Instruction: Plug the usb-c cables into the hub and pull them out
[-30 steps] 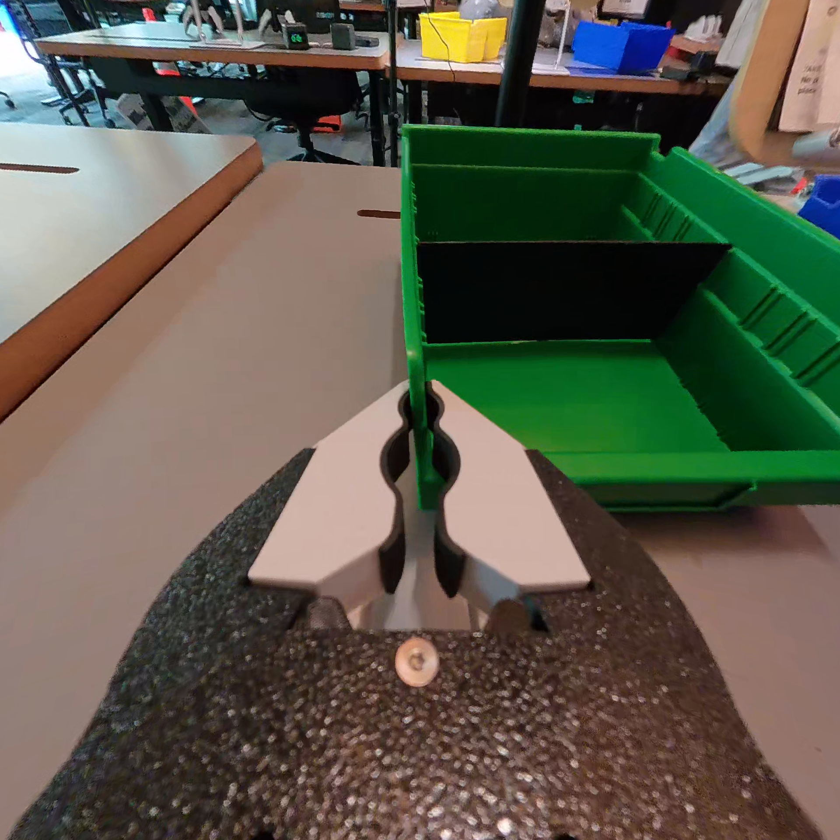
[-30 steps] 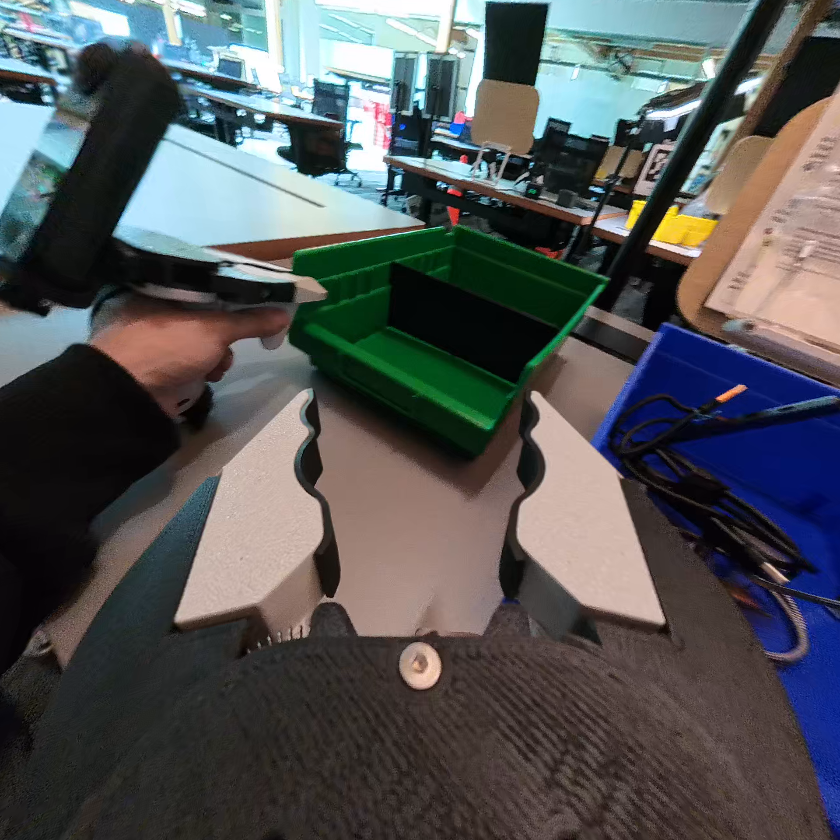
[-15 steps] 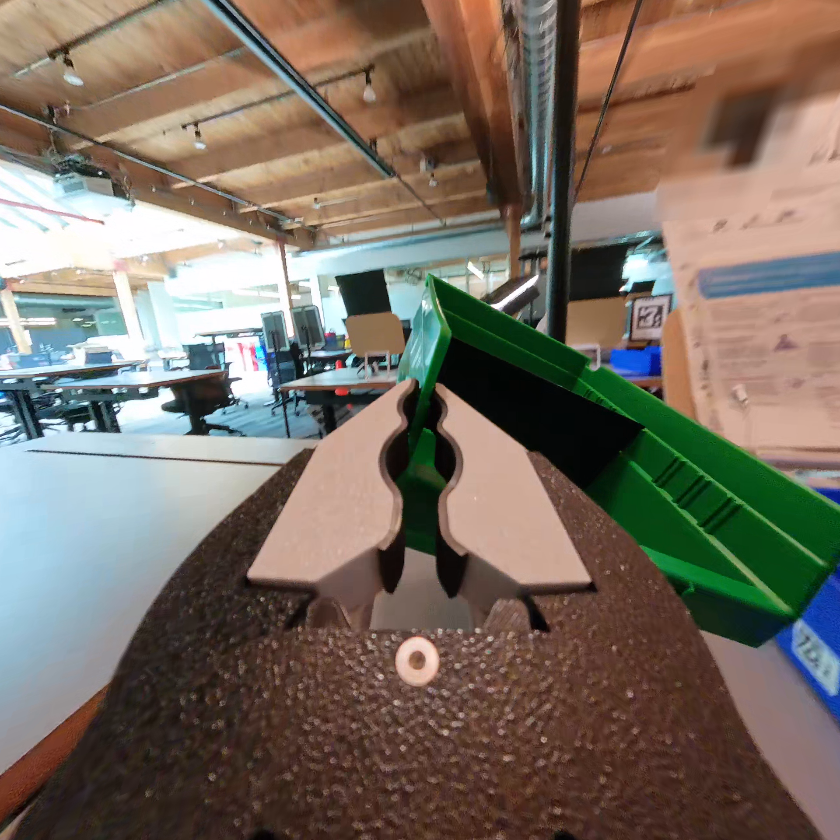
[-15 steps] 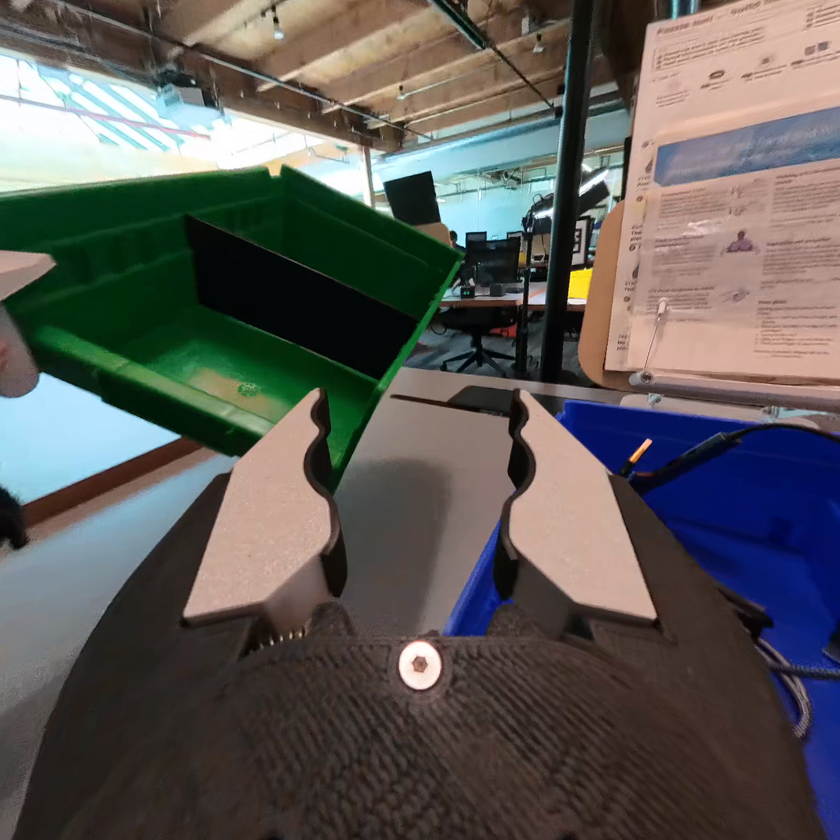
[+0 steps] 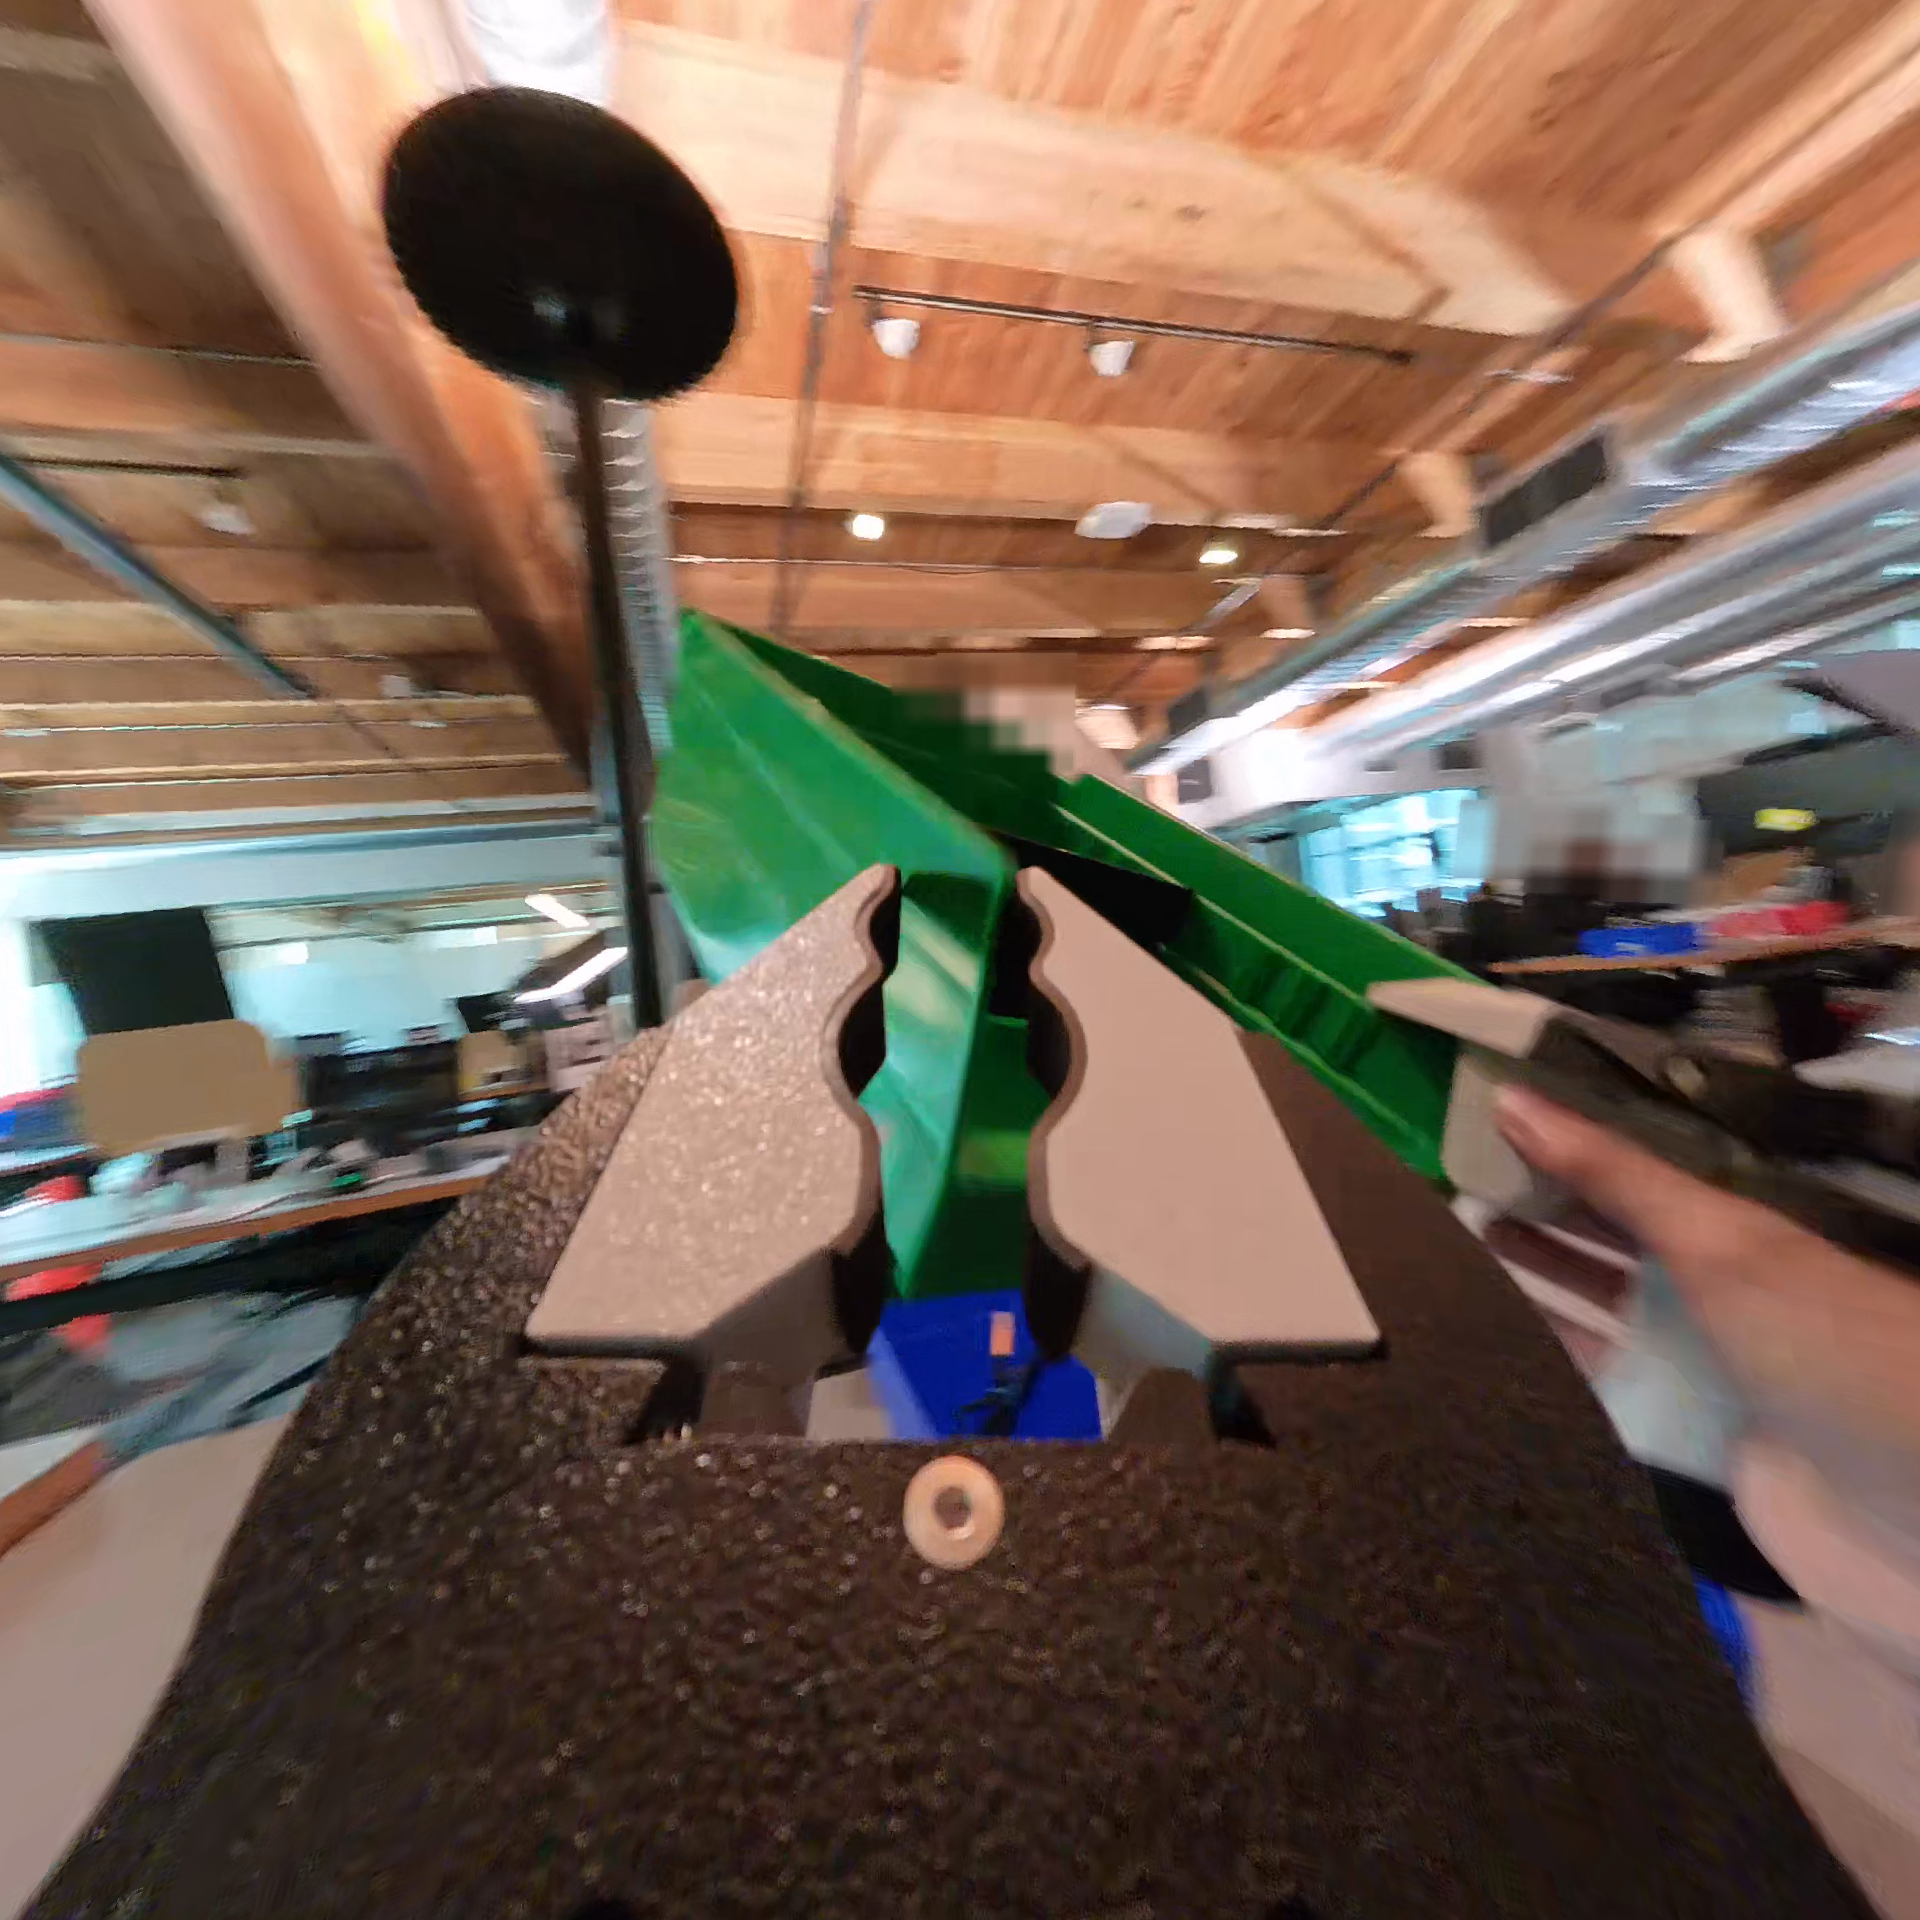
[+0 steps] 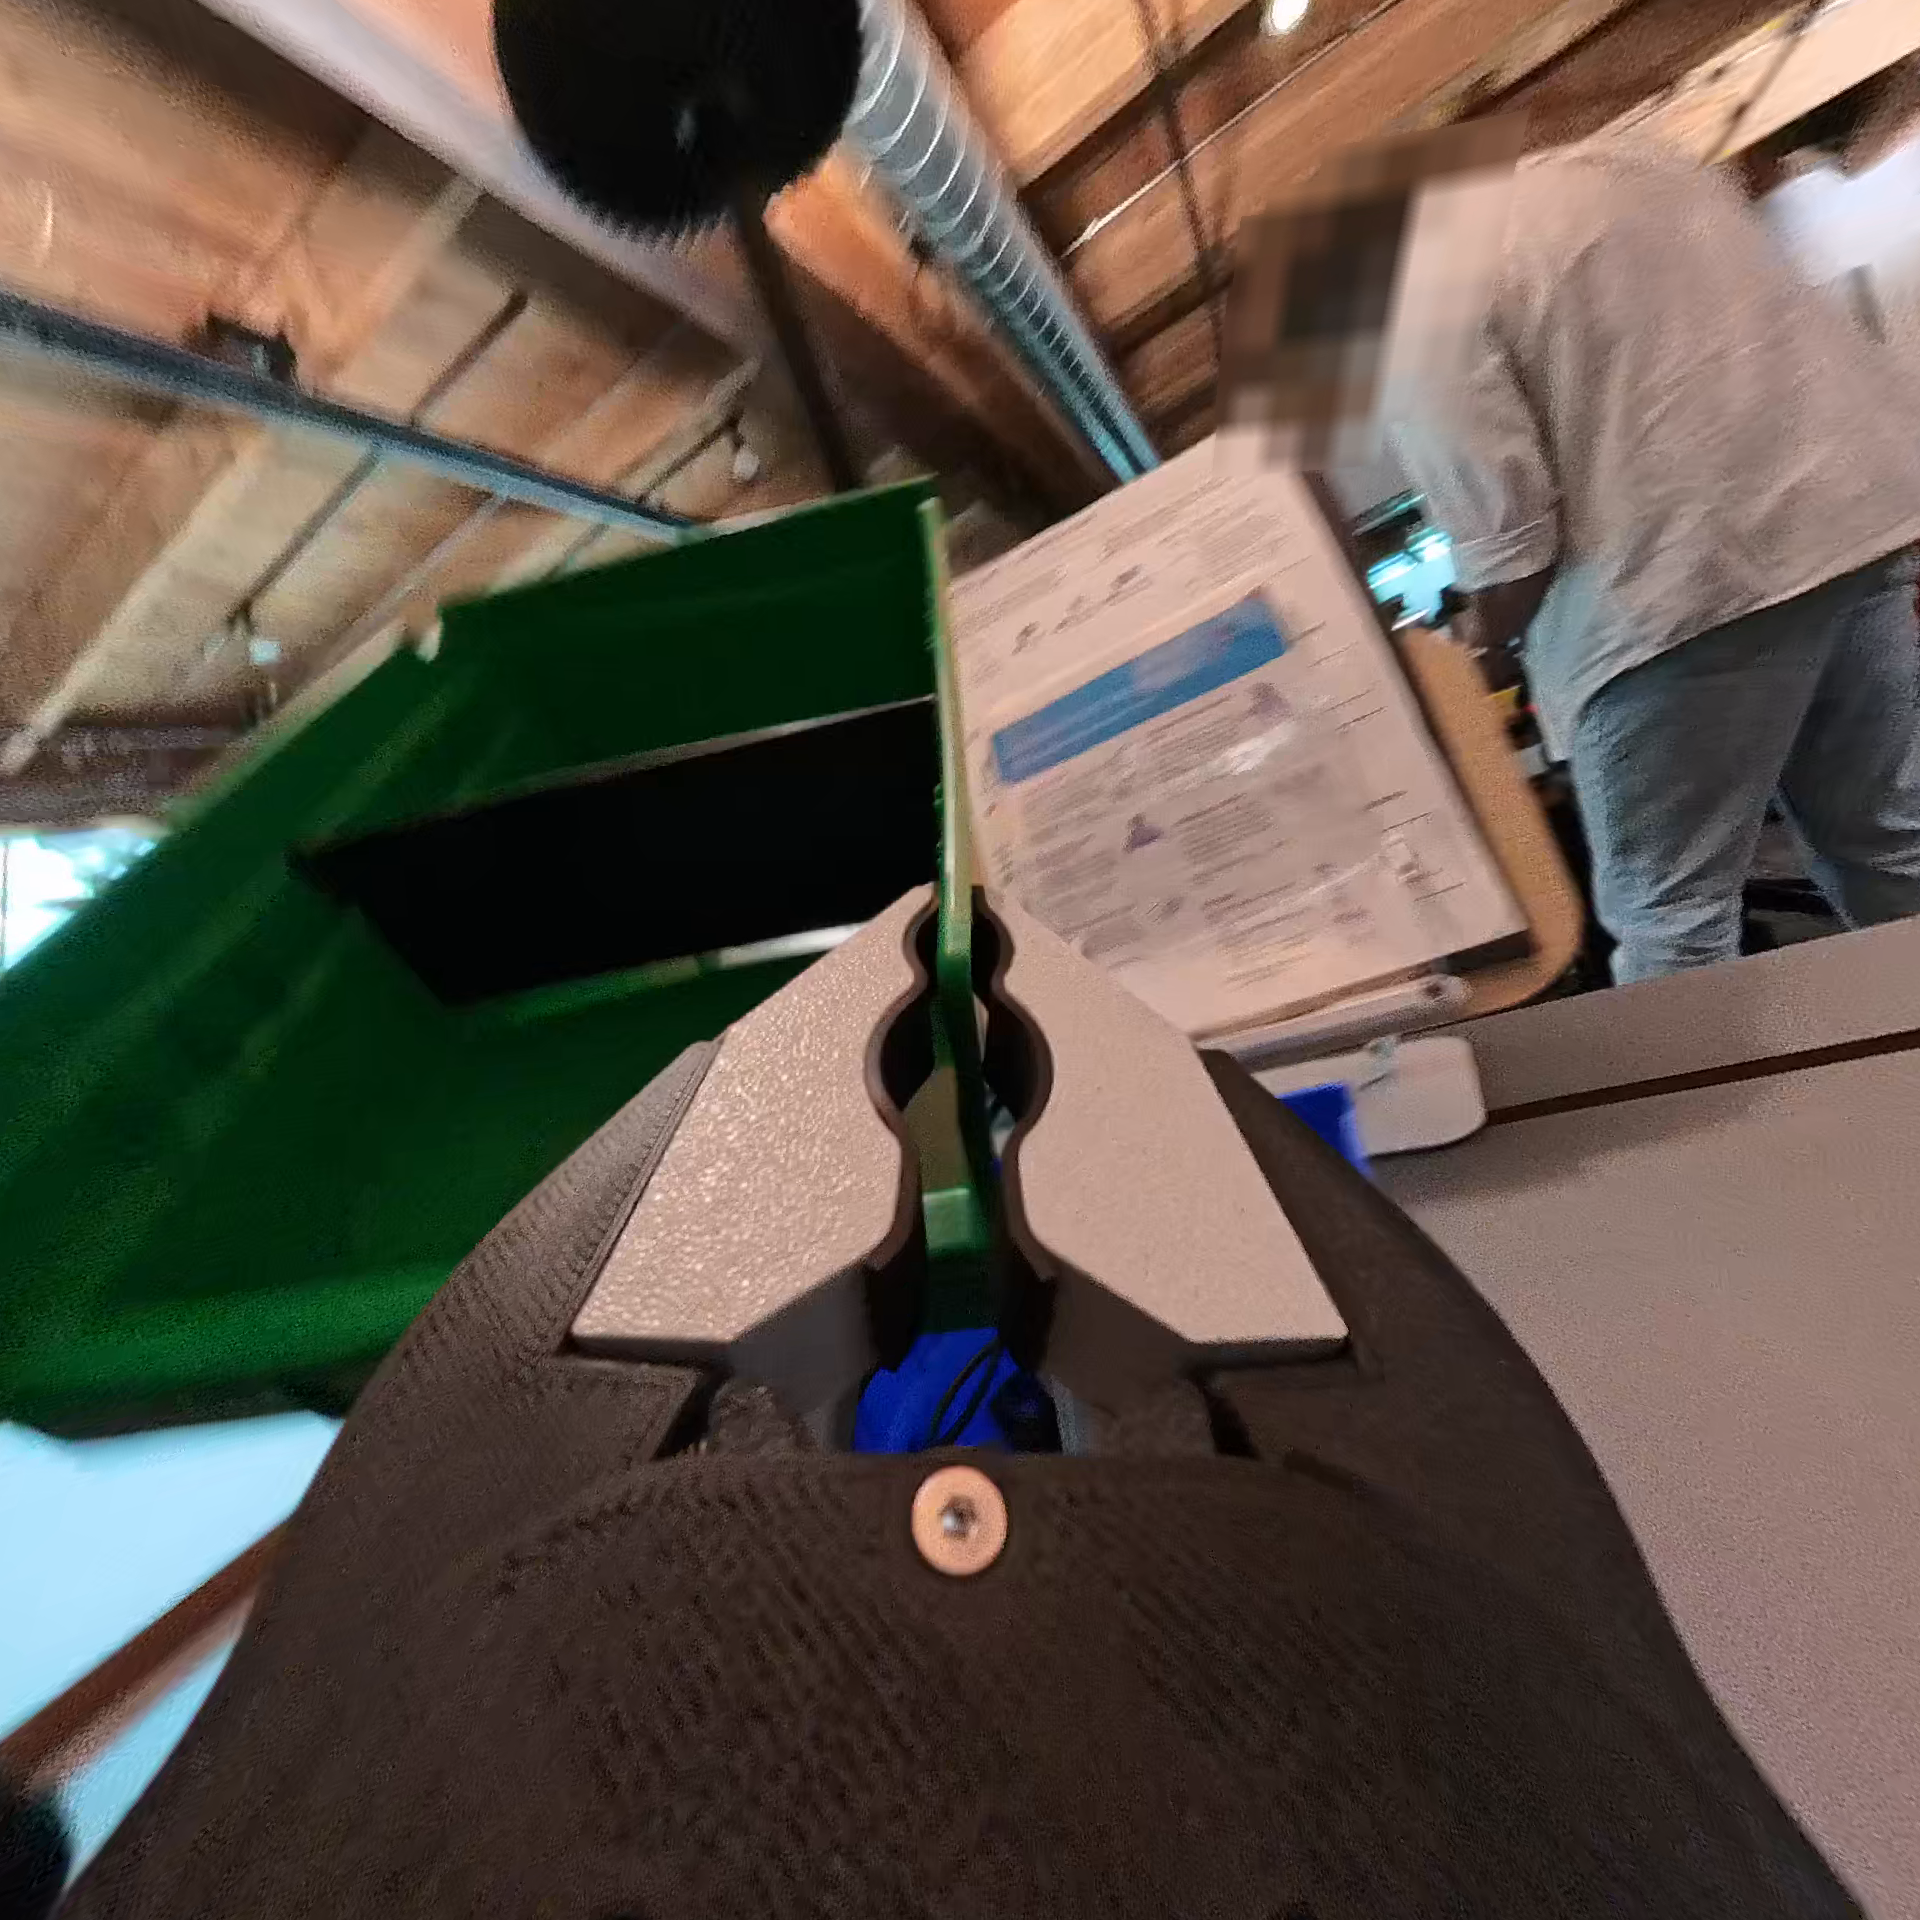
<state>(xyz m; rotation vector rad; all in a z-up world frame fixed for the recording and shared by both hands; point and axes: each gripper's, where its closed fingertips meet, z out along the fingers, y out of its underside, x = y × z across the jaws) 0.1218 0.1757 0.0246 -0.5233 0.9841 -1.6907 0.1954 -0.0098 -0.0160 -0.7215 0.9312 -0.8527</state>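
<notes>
A green plastic bin (image 5: pixel 769 831) with a black divider (image 6: pixel 623 831) is held up in the air and tilted. My left gripper (image 5: pixel 951 894) is shut on one of its walls. My right gripper (image 6: pixel 961 909) is shut on the thin edge of another wall (image 6: pixel 951 727). In the left wrist view, the right gripper's fingers (image 5: pixel 1455 1013) show at the bin's far corner, with a hand behind them. Under the green bin lies a blue bin (image 6: pixel 914 1392) with a black cable (image 6: pixel 961 1392) in it. No hub is in view.
A grey table (image 6: pixel 1662 1299) lies to the right. A board with printed sheets (image 6: pixel 1195 779) stands behind the bin. A person in a grey shirt (image 6: pixel 1714 520) stands at the far right. A black pole with a round top (image 5: pixel 561 239) rises behind the bin. About 20 cm separates my left fingertips from my right.
My left gripper has lifted the green bin off the table and tipped it up. My right gripper, open half a second ago, has shut on the bin's other wall.
</notes>
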